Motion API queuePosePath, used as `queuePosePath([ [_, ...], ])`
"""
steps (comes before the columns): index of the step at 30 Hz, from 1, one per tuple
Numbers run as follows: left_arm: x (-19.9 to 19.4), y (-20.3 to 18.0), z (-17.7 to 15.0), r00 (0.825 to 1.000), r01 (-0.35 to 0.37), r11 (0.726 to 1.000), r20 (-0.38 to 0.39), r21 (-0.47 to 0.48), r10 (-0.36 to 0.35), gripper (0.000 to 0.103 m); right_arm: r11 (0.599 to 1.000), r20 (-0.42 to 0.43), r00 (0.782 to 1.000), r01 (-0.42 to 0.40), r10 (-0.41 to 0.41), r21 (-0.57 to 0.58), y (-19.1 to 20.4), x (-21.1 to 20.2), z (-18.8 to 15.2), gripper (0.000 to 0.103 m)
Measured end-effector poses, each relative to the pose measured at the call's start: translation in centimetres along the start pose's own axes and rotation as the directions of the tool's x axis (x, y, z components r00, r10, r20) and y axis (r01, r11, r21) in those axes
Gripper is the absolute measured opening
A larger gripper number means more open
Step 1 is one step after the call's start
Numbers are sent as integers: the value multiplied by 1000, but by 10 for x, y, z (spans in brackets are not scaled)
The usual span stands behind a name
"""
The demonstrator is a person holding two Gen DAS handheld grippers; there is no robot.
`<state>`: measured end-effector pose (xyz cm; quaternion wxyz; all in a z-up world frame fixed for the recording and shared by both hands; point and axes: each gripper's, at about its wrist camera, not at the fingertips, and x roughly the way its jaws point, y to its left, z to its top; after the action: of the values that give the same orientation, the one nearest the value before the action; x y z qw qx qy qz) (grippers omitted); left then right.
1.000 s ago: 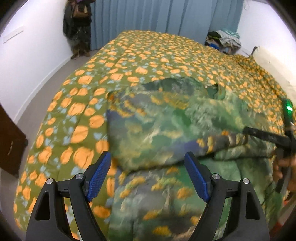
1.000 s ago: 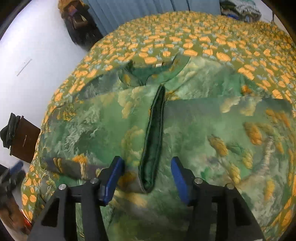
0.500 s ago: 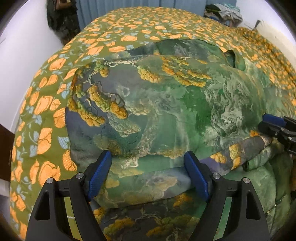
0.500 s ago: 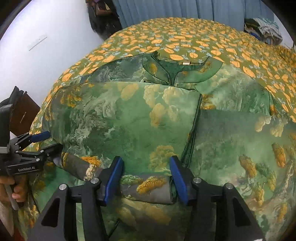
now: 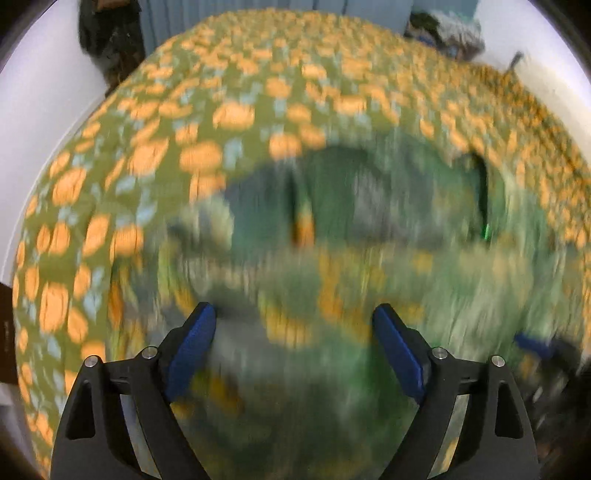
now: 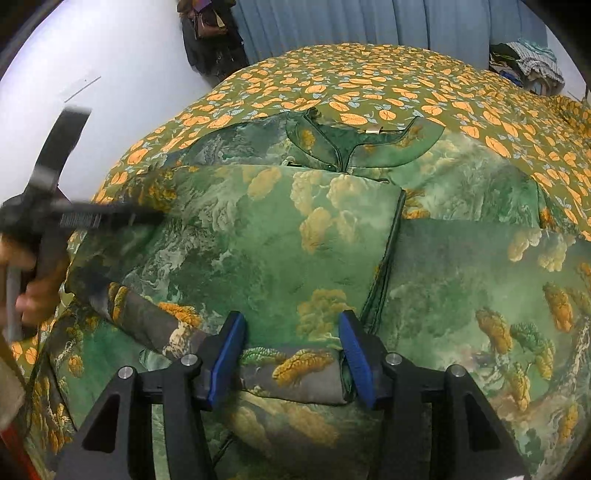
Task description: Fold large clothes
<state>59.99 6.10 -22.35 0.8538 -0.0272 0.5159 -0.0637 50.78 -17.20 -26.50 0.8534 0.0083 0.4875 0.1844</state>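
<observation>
A large green garment (image 6: 295, 240) with a landscape print lies on the bed, collar (image 6: 354, 140) at the far side, its left half folded in over the middle. A sleeve (image 6: 207, 332) lies across the near part. My right gripper (image 6: 291, 350) is open, its blue pads either side of the sleeve's cuff end. My left gripper (image 5: 295, 343) is open over the garment (image 5: 369, 240); its view is heavily blurred. The left gripper also shows in the right wrist view (image 6: 74, 218), blurred, at the garment's left edge.
The bed carries a green cover with orange leaves (image 6: 369, 85). A white wall (image 6: 92, 92) runs along the left. Blue curtains (image 6: 351, 22) hang behind, with dark bags (image 6: 207, 33) at their left and a clothes pile (image 6: 528, 59) at the far right.
The left gripper has pulled back and up from the garment's left edge, moving fast. The right gripper stays at the sleeve's cuff end, slightly farther back.
</observation>
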Motion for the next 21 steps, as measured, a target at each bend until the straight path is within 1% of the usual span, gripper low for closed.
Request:
queuePosePath([
  [1,2,2,6,1000,4,1000,17,-21,-3,88,1000,1,1000,-2,2,2,0,0,-1,53],
  [2,7,5,7,1000,7,999,18,-39,-7,89,1000,2,1000,-2,2,4,0,1,-1,53],
  [4,24,12,1,999,35,996,-26,-80,-38,89,1000,4,1000,0,0,3,0,1,-1,53],
  [6,30,13,-11,997,54,995,-44,-80,-58,89,1000,4,1000,1,-1,1,0,1,-1,53],
  [8,23,8,-25,998,39,999,-41,-38,-40,89,1000,3,1000,-1,1,1,0,2,0,53],
  [11,1,2,-47,999,26,999,-48,20,-25,89,1000,3,1000,2,-2,0,-1,1,0,53],
  [15,-32,0,-83,998,19,996,-60,87,-14,89,1000,-1,1000,19,-19,-9,3,-4,0,53],
  [17,-44,-2,-98,996,24,993,-87,112,-14,91,999,-7,999,35,-35,-13,5,-10,-2,55],
  [19,-57,-6,-115,992,37,990,-122,137,-21,92,998,-13,998,58,-58,8,4,-21,-4,55],
  [21,-75,-11,-129,993,23,985,-114,174,-3,92,998,-2,999,51,-51,40,2,-39,-10,55],
])
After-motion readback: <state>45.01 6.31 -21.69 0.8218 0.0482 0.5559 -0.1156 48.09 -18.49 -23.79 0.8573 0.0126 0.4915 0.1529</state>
